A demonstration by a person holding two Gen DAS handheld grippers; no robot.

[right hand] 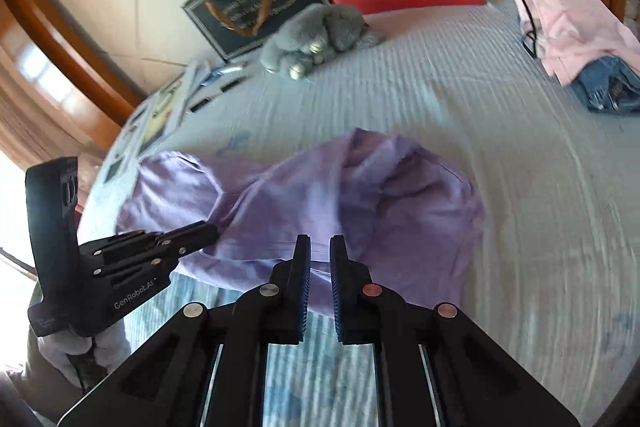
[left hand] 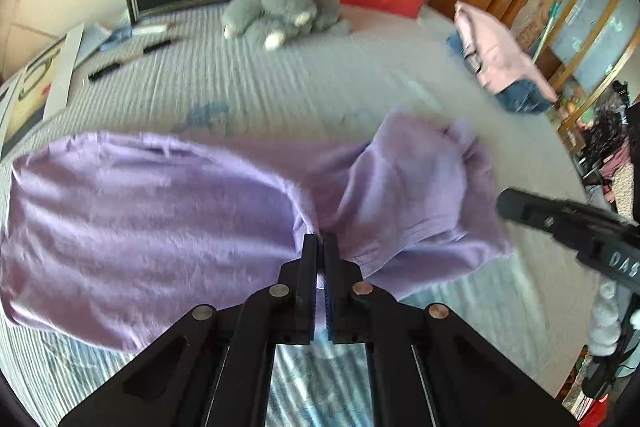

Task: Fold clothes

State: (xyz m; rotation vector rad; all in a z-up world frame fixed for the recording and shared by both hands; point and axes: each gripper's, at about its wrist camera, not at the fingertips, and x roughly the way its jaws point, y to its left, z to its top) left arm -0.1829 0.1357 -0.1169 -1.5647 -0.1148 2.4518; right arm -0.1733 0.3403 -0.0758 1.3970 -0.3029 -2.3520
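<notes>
Left gripper point(left hand: 320, 241) clenched on the lilac garment's point(left hand: 152, 211) near hem; right gripper point(right hand: 320, 247) nearly closed over the same edge, its grasp uncertain. Lift both evenly, keeping the hem taut above the bed point(right hand: 460, 99).

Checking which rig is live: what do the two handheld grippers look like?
Both are matte black with flat parallel fingers, blue ribbed pads and round metal pivot pins. The left gripper carries white "GenRobot.AI" lettering; the right gripper shows white letters "DAS". Pale gloves hold the handles.
</notes>
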